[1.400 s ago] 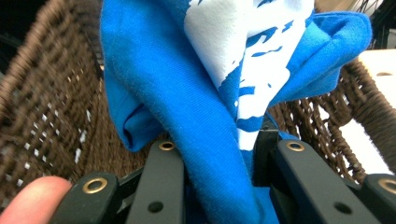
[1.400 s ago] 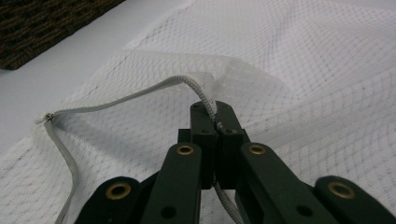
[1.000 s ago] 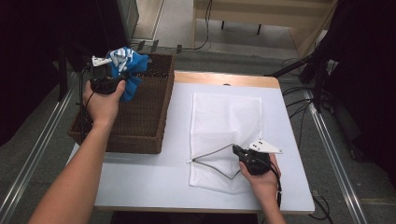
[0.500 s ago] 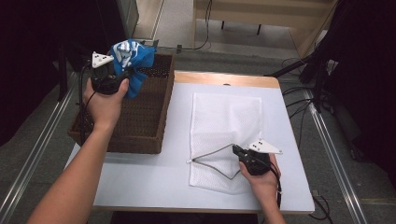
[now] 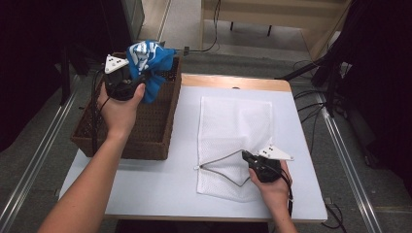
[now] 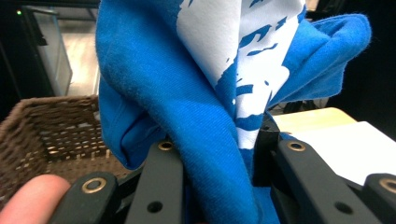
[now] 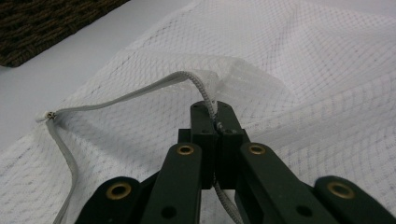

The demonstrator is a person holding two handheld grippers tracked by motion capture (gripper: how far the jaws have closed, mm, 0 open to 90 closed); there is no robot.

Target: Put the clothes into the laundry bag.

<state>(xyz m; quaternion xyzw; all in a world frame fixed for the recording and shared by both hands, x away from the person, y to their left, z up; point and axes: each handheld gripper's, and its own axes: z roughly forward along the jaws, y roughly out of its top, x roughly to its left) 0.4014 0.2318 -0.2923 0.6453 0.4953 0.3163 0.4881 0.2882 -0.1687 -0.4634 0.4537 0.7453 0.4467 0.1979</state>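
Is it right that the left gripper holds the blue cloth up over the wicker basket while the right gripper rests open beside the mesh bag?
Not quite. The right gripper is not open: the right gripper view shows its jaws shut on the zipper edge of the mesh bag, holding the mouth open. The rest stands: the left gripper holds the blue cloth over the wicker basket.

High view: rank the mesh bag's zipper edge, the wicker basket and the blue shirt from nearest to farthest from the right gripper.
1. zipper edge, clamped in the right gripper
2. wicker basket, across the table's left
3. blue shirt, far left, held in the left gripper
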